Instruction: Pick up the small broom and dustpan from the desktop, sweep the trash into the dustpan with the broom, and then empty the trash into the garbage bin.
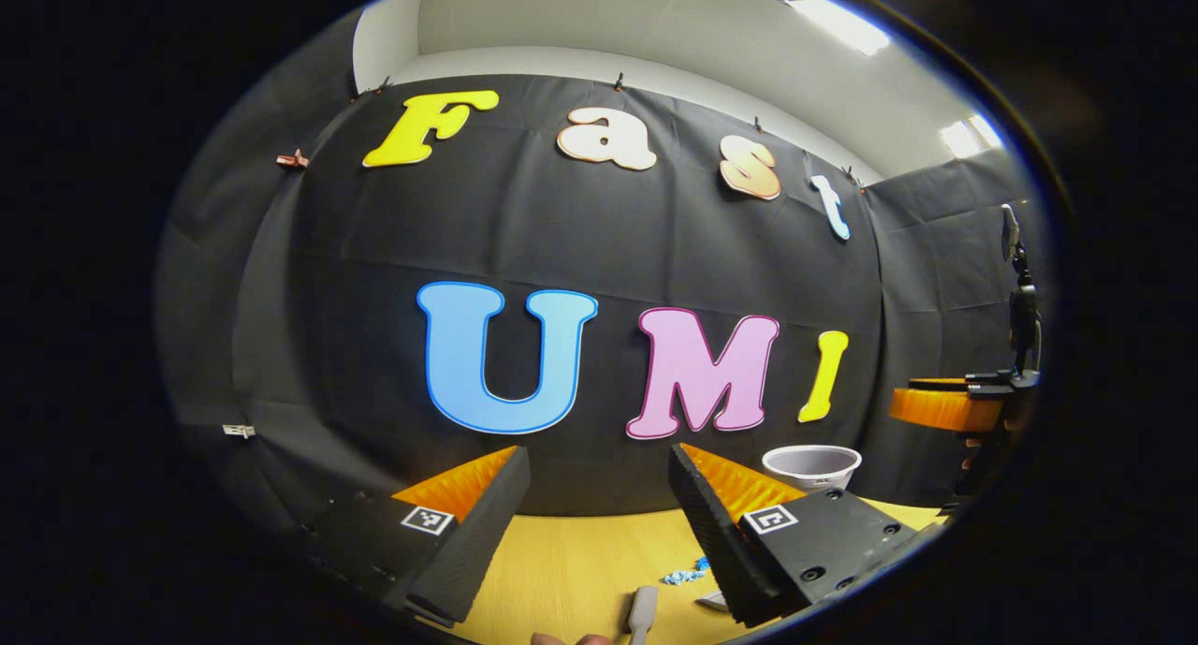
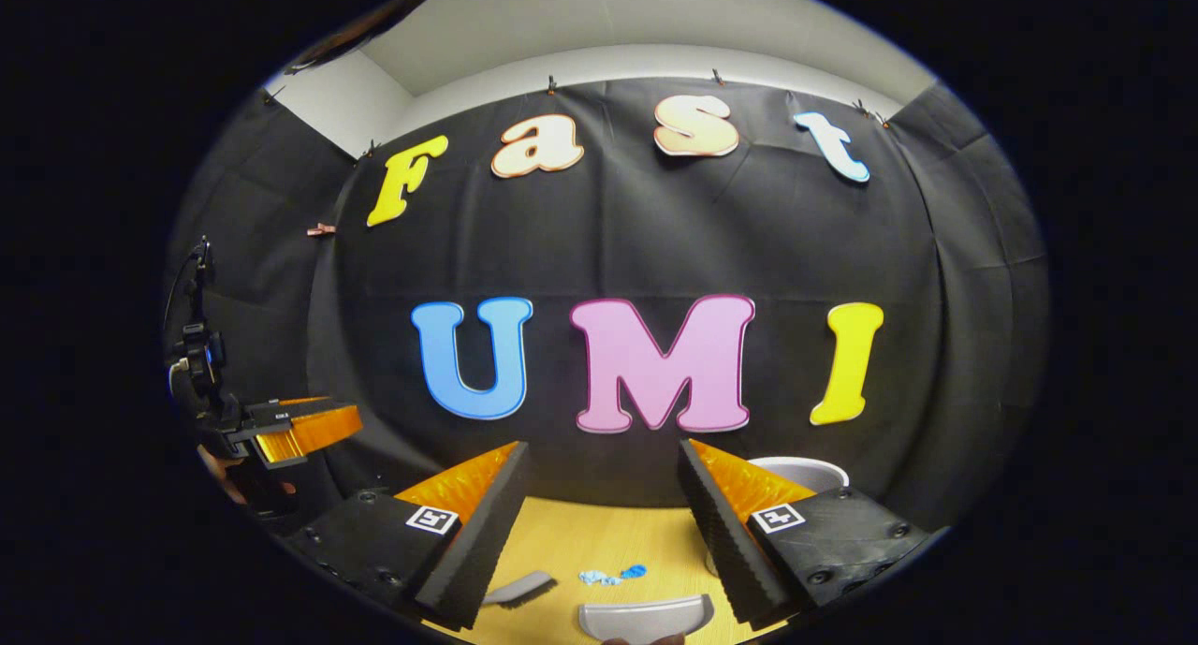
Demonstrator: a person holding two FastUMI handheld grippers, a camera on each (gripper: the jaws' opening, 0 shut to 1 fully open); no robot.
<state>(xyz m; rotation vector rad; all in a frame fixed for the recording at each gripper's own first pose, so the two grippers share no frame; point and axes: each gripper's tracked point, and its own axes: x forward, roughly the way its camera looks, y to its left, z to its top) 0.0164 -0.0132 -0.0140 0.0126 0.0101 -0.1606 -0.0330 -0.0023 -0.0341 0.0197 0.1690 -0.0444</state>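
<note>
Lighting: even, moderately bright, from ceiling strip lights [image 1: 842,22] glaring at upper right of the left gripper view. Worktop [image 1: 571,561] evenly lit, shadows soft. Focus: sharp centrally. Distortion: strong fisheye bowing, softer and darker toward edges.

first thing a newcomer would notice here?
Probably both grippers held open above the yellow desktop, nothing between the fingers: the left gripper and the right gripper. Next, the blue trash lying mid-desk, with the grey broom to its left, the dustpan nearest, and the pale garbage bin at the back.
</note>
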